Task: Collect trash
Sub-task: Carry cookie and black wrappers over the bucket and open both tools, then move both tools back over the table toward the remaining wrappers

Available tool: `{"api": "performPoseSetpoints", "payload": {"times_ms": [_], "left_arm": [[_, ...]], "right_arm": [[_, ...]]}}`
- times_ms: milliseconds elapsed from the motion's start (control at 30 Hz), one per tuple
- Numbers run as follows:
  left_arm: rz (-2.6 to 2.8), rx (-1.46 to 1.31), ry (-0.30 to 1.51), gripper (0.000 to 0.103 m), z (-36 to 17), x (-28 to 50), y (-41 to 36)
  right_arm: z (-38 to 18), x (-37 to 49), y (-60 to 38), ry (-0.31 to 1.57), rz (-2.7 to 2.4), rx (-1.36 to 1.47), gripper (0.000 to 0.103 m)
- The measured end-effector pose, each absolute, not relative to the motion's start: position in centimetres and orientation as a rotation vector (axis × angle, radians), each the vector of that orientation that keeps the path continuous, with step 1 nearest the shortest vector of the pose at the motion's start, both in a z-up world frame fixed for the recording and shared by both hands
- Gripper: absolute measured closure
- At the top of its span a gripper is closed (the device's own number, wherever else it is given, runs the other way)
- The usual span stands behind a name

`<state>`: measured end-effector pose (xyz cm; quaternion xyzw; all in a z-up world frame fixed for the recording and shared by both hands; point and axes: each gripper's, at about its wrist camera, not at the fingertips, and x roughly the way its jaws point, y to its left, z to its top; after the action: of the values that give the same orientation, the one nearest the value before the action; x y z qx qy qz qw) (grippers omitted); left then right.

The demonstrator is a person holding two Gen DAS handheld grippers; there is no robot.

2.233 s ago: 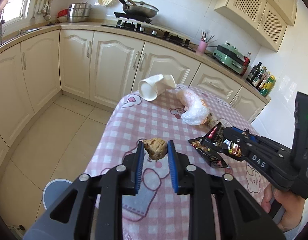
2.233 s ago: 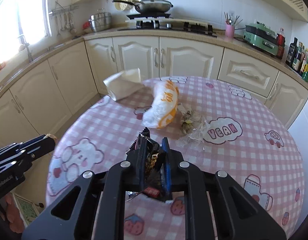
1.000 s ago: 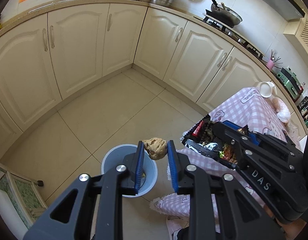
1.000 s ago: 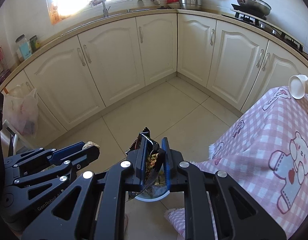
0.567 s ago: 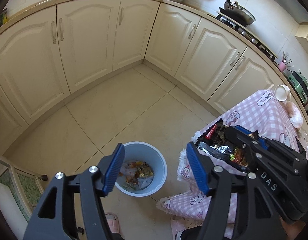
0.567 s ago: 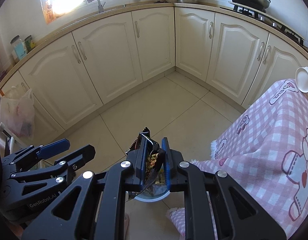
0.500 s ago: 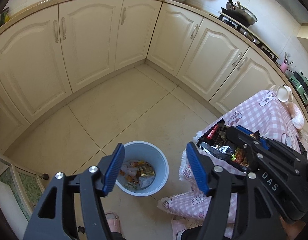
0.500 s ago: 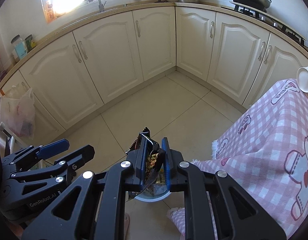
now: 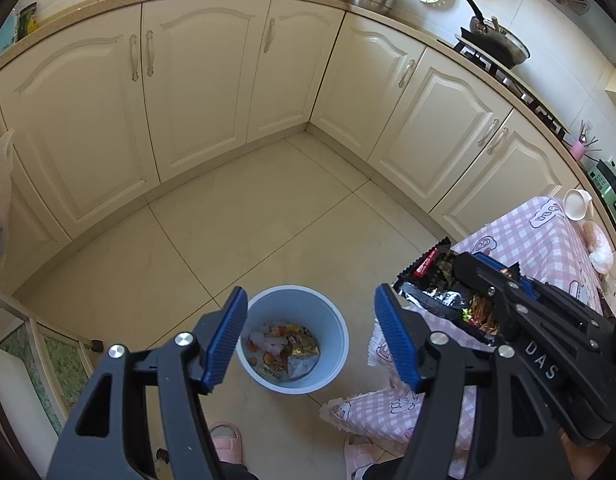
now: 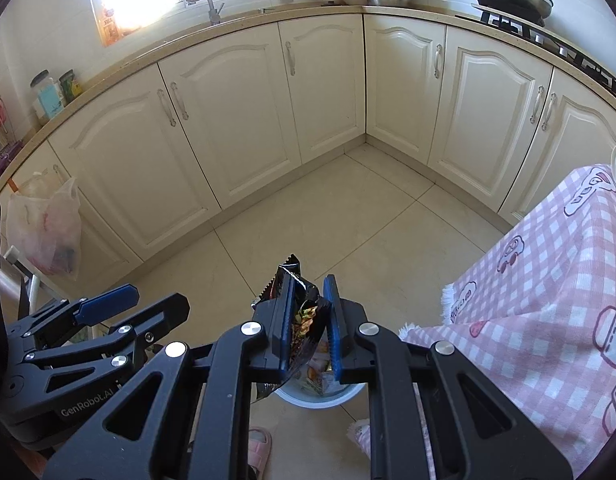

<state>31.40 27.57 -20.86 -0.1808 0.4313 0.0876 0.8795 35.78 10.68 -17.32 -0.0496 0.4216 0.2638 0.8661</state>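
I have the left tongs (image 9: 308,332) above the round pale-blue plastic waste bin (image 9: 335,324) that stands on the beige tiled floor (image 9: 247,224). Their jaws are opening, and I see nothing between the blue ribbed pads (image 9: 225,334); through the gap I look straight down into the bin, where wrappers and food scraps (image 9: 283,350) lie at the bottom.

My right tongs (image 10: 308,320) stand at a narrow gap, clamped on a crumpled black snack wrapper with a zigzag edge and a silver lining (image 10: 297,308). The wrapper sticks up above the pads and hangs down below them. From the right wrist view it sits over the near part of the bin, whose white-looking rim (image 10: 320,400) shows just beneath the fingers. From the left wrist view the same wrapper (image 9: 440,284) is held to the right of the bin, in front of the edge of the table with the pink-and-white checked cloth (image 9: 548,232).

A white cup on its side (image 9: 576,204) and a pale plastic bag (image 9: 600,248) lie on the far part of that table. Two pink slippers (image 9: 227,440) show at the bottom edge, near the bin.
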Motion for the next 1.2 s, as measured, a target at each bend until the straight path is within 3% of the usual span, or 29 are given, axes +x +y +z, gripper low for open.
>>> {"api": "performPoseSetpoints", "payload": {"times_ms": [167,233,300,800,1200], "left_arm": [[0.214,-0.375,0.876,0.029,-20.2,31.1,28.1],[0.22,-0.377,0.868,0.029,-19.9,31.0,28.3],[0.23,-0.376,0.859,0.027,-19.5,30.8,28.4],[0.15,-0.319,0.801,0.027,-15.2,30.3,23.6],[-0.135,-0.193,0.773,0.027,-10.9,31.7,6.2]], "right_arm": [[-16.8,36.1,11.1,0.849,0.554,-0.083,0.084],[-16.5,36.3,11.2,0.835,0.547,-0.075,0.064],[-16.1,36.3,10.9,0.811,0.528,-0.06,0.052],[-11.3,34.2,3.4,0.702,0.416,-0.011,0.042],[-7.3,30.8,-14.2,0.599,0.144,0.078,0.037]]}}
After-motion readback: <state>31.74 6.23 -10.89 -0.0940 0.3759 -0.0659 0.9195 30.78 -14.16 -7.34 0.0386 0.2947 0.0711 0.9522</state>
